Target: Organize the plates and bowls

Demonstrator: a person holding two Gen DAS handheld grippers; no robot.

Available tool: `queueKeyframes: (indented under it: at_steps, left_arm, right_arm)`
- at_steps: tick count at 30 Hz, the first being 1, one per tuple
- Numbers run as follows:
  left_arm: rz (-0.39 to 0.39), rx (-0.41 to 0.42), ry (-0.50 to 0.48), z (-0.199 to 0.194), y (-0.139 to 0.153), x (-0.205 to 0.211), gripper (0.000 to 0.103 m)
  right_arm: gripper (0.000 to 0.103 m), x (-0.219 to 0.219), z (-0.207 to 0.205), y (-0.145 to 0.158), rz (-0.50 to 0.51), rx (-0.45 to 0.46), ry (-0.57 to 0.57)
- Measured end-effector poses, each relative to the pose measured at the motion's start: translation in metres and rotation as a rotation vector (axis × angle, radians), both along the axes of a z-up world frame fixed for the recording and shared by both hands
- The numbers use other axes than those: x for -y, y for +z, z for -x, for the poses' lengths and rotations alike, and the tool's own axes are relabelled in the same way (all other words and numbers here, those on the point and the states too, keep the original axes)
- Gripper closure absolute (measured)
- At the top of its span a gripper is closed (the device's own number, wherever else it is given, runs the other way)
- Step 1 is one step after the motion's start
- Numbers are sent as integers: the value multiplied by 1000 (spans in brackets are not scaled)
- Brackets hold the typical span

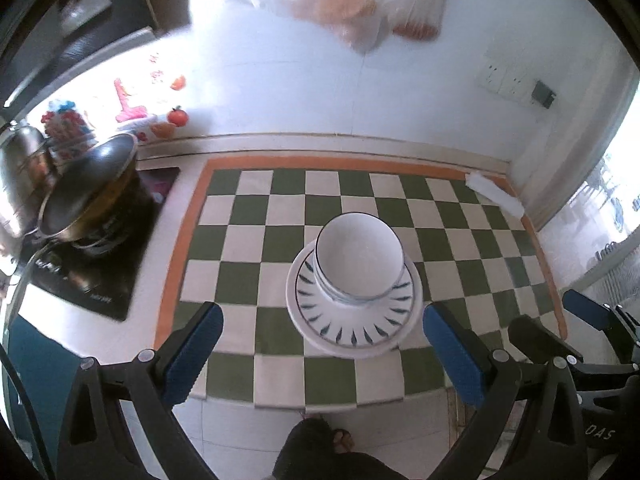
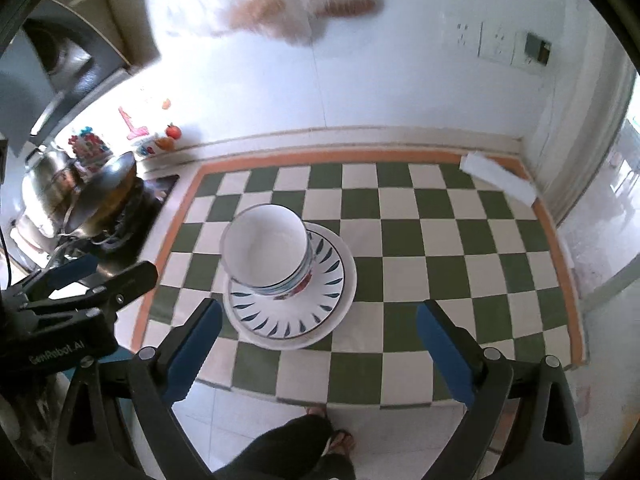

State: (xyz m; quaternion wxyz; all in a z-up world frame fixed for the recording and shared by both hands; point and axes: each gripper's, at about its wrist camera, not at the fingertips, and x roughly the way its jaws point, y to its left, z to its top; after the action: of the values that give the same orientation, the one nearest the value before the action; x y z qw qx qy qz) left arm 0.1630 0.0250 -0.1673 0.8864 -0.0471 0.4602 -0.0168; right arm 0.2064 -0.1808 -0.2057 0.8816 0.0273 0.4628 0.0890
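Hovering released and empty, the left tool (image 1: 322,346) and right tool (image 2: 318,344) frame nothing; beyond them, mid-tabletop (image 1: 276,246), bowls (image 1: 359,258) sit nested on stacked plates (image 1: 354,320), likely to save space and stay steady.

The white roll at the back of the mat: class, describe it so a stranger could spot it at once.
Start at the green-and-white checkered mat with the orange border. Follow it to its far right corner, by the wall. There lies the white roll, slanting across the border; unlike the stacked bowls and plates mid-mat, it is plain, long and lies alone.
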Motion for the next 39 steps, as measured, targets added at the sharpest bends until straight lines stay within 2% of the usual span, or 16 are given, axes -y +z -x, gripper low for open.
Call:
queueKeyframes:
  at_steps: [7, 16, 20, 26, 35, 39]
  left_arm:
    - [-9, 68, 23, 74, 41, -2, 0]
    - [-23, 148, 34, 156, 75, -15, 0]
    - [-67, 180, 34, 190, 87, -22, 0]
    - [-86, 216, 31, 227, 97, -31, 0]
    - [-66, 234, 21, 254, 100, -39, 0]
    - [-68, 234, 27, 257, 99, -37, 0]
  right_arm:
    - [3, 3, 85, 56, -7, 96, 6]
    - [3, 7, 184, 107, 14, 196, -46]
    - [3, 1, 222, 119, 14, 216, -72]
    - [2, -10, 272, 132, 33, 247, -85]
    - [2, -19, 310, 140, 70, 269, -103]
    - [2, -19, 313, 140, 77, 270, -111]
